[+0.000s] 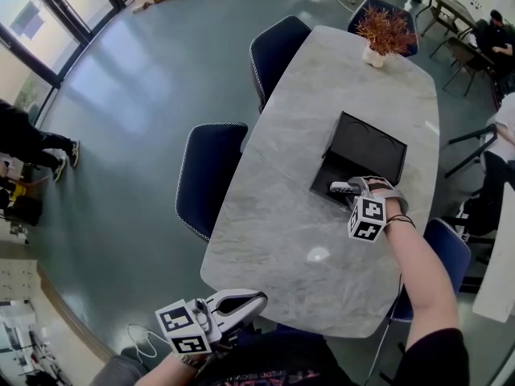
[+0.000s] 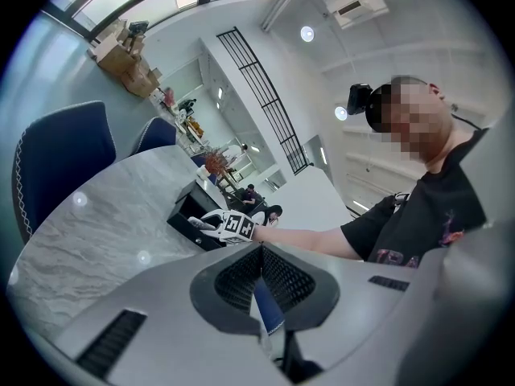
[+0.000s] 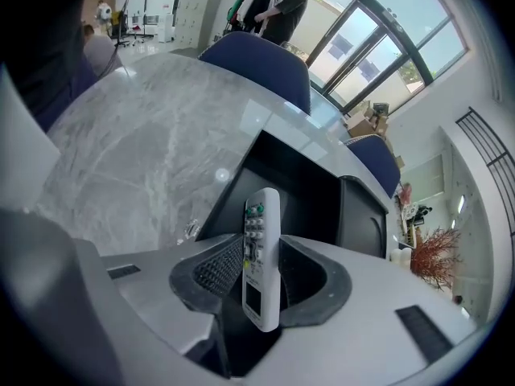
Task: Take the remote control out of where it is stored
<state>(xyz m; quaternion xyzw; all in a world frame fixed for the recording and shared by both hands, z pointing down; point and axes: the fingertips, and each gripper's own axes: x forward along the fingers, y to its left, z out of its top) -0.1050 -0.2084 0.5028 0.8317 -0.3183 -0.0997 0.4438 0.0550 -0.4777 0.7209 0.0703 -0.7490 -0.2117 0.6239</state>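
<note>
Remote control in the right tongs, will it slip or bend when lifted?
Likely stiff and light: the remote control is a slim plastic bar. It might pivot, since the right tongs pinch only its screen end, on smooth sides.

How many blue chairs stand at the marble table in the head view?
4: two chairs along the table's left side, one behind the plant at the far end, one on the right side near the person. Others may be hidden behind the person.
</note>
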